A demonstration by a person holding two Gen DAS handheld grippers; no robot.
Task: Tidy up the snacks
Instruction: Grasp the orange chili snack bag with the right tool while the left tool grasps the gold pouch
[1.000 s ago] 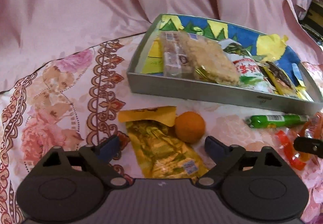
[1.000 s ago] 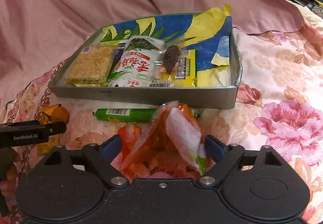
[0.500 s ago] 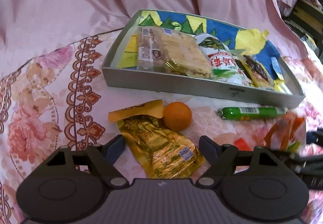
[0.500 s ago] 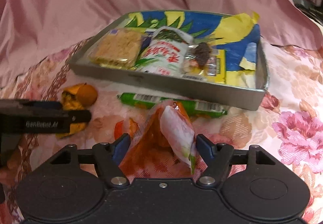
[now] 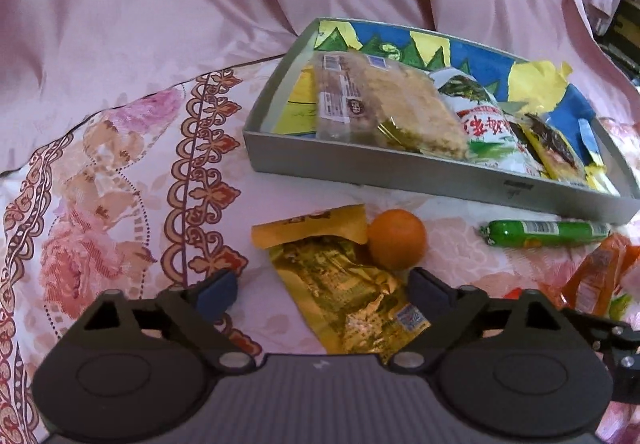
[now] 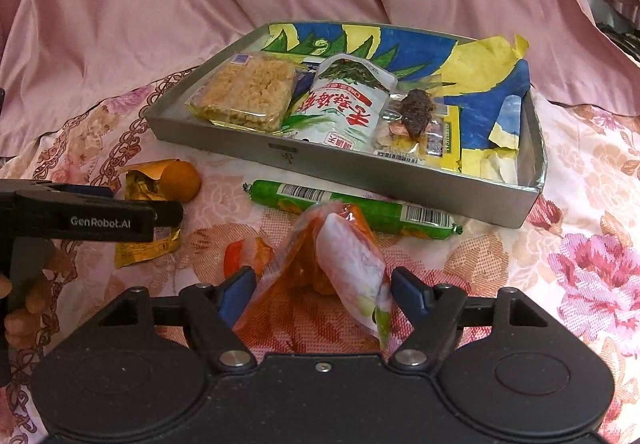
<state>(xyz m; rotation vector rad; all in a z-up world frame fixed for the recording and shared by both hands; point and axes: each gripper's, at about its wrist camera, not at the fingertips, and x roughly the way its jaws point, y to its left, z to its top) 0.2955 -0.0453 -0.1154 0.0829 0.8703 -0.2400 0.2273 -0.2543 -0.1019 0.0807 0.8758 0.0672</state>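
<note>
A grey tray (image 5: 360, 174) (image 6: 400, 180) lined with blue and yellow paper holds a rice-crisp pack (image 6: 246, 94), a white and green packet (image 6: 348, 110) and a clear pack with a dark snack (image 6: 416, 114). On the cloth in front lie a gold packet (image 5: 348, 298), a small orange (image 5: 397, 240) (image 6: 180, 180) and a green sausage stick (image 5: 544, 232) (image 6: 352, 206). My left gripper (image 5: 322, 290) is open, its jaws either side of the gold packet. My right gripper (image 6: 324, 294) is closed on an orange and white packet (image 6: 340, 264) held upright off the cloth.
A flowered pink bedcover (image 6: 580, 236) spreads under everything. Pink draped fabric (image 5: 200, 4) rises behind the tray. A small orange wrapper (image 6: 248, 254) lies on the cloth beside the held packet. The left gripper's arm (image 6: 92, 220) shows at the left of the right wrist view.
My right gripper's jaws have closed in on the orange and white packet. My left gripper has shifted a little over the gold packet and stays open.
</note>
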